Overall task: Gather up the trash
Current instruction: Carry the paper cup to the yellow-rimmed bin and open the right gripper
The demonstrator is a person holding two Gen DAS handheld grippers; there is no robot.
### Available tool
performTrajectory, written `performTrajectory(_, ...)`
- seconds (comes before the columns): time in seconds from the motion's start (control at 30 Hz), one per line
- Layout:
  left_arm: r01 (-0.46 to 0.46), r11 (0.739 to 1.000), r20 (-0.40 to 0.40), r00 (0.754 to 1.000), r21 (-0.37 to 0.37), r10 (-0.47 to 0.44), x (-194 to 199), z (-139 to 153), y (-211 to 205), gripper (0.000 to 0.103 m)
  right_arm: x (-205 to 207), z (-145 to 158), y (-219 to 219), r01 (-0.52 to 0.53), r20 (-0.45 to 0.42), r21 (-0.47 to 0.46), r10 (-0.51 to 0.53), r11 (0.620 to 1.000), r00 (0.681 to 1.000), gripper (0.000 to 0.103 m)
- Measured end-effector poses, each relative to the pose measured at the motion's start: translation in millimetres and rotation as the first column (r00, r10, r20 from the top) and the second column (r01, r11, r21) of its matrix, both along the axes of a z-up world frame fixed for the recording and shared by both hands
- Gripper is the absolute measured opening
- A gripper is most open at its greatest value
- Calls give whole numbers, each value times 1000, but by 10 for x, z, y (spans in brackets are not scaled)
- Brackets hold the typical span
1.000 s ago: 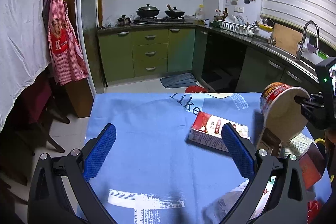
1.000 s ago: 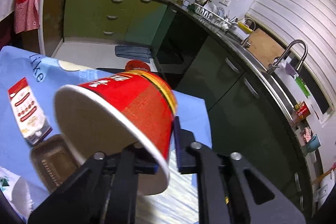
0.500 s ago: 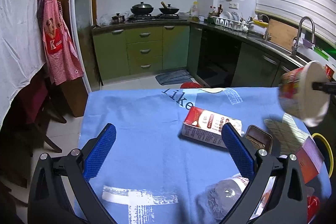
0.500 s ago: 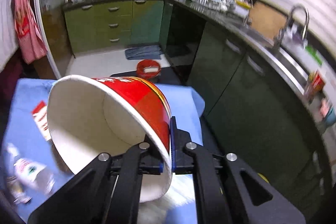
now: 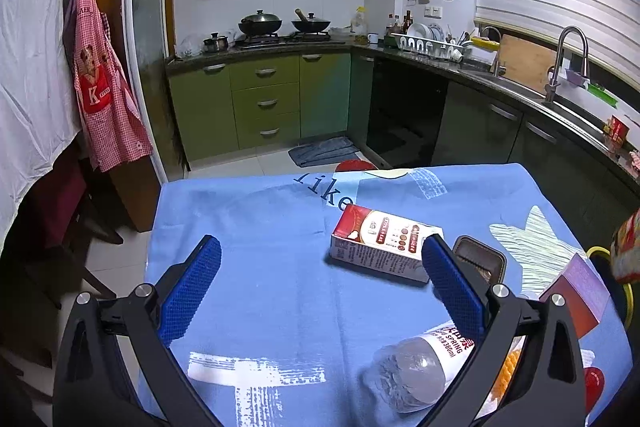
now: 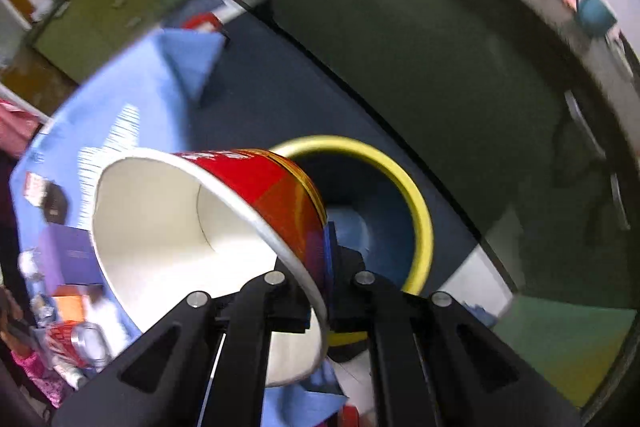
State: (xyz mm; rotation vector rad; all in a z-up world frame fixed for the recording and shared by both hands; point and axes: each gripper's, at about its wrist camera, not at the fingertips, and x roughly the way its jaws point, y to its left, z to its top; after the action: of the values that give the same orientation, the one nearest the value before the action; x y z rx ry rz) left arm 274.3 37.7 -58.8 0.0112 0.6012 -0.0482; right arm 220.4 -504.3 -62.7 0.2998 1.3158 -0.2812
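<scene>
item: cup [image 6: 224,227], red paper bowl, empty, white inside. held by the right gripper [image 6: 320,267], jaws clamped together on its rim wall, one finger inside and one outside; a thin wall suits a pinch at the lip. the cup hangs tipped, mouth toward the camera, above the bin [image 6: 416,195], so it can likely drop straight in once let go. in the left wrist view only a blurred edge of it shows at the far right.

item: bin, yellow rim, dark inside, on the floor just beside the table's edge; placed there, it seems, to keep the carry short.

item: left gripper [image 5: 320,287], jaws wide apart, nothing between them, hovering over the table [image 5: 260,227] and aimed at the remaining trash; probably waiting its turn.

item: carton [image 5: 380,247], red and white, lying on its side on the blue cloth, mid-table, just past the left gripper's right finger.

item: tray [image 5: 480,259], small, dark, right beside the carton.

item: bottle [image 5: 424,367], clear plastic, on its side at the near edge, partly hidden behind the right finger of the left gripper.

item: box [image 5: 576,295], purple and dark red, near the table's right edge, close to the bin.

status: one piece over the bin, not yet released; four or more left on the table.
</scene>
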Motion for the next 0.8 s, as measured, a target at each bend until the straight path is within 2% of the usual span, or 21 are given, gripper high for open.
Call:
performTrajectory(0.3,20,999,0,1000,26,-20,-12,-2,-67,99,79,-997,-391,103,-163,84,-88,991,983,7)
performTrajectory(0.5,25,999,-7,1000,25,-24,4,-40,-80,99,159,-1409,-487,127,-223,88,-105,988,969,19)
performTrajectory(0.63,38,999,-5,999,24,-38,4,-40,-88,99,169,-1487,-540,140,-238,82,-117,987,964,21)
performTrajectory(0.8,70,997,-12,998,35,-70,-12,-50,-157,99,127,-1298,-511,120,-201,59,-106,991,974,25)
